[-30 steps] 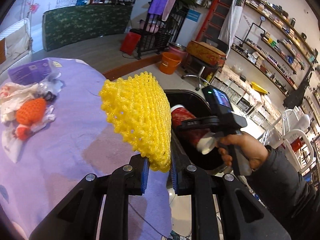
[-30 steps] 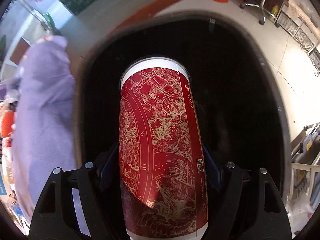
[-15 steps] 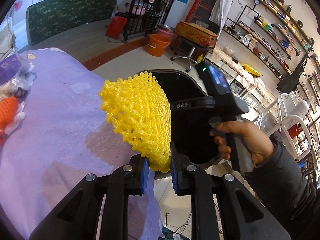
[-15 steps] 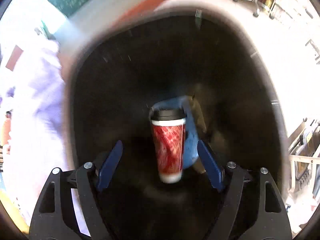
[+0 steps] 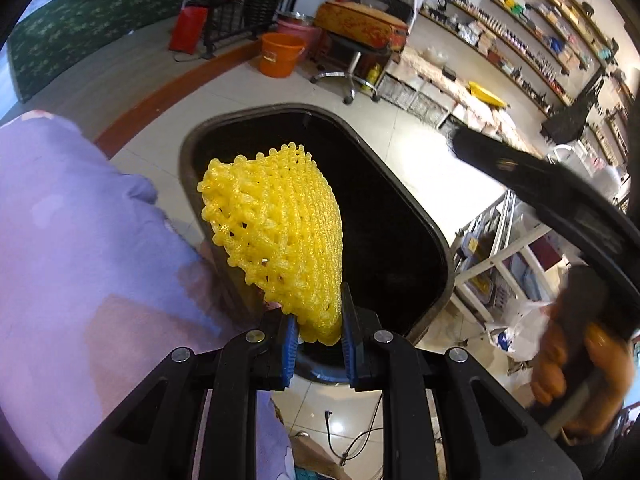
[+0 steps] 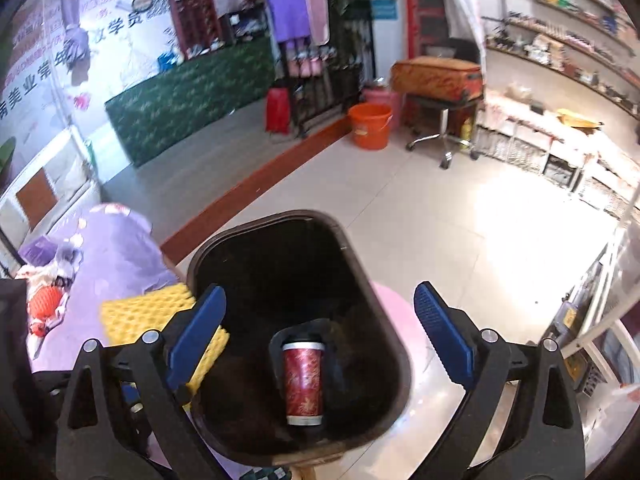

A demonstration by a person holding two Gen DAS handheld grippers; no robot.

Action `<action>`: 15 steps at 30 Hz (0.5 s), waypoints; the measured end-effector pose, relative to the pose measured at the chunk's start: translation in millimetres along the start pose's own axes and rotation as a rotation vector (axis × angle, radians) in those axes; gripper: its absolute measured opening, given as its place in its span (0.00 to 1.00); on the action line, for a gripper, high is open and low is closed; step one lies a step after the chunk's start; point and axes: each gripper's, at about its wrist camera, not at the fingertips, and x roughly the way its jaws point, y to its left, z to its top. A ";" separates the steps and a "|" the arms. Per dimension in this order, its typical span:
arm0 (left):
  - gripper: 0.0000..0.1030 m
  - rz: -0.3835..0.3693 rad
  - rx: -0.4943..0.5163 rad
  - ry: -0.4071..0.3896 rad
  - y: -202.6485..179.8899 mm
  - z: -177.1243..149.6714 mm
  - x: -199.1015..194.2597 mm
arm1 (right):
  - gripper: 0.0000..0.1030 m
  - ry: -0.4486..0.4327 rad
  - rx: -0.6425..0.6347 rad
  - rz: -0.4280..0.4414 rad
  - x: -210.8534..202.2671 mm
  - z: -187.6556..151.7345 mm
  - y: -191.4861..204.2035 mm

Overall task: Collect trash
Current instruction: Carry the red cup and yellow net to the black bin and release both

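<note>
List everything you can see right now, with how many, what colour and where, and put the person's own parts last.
foam net: one, yellow, pinched at its lower end, held over the bin's near rim
trash bin: one, black, on the floor beside the table
cup: one, red with gold pattern, lying at the bottom of the bin
tablecloth: one, lilac, over the table
leftover trash: a pile, orange, white and purple, far end of the table
bucket: one, orange, on the floor behind
stool: one, orange cushion, near the shelves
left gripper: blue fingers shut on the net
right gripper: blue fingers opening, nothing between them, above the bin
hand: one, holding the right gripper's handle
</note>
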 end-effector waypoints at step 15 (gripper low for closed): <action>0.64 0.063 0.142 0.054 -34.2 15.9 37.2 | 0.92 -0.050 0.120 -0.046 -30.4 -7.8 -47.3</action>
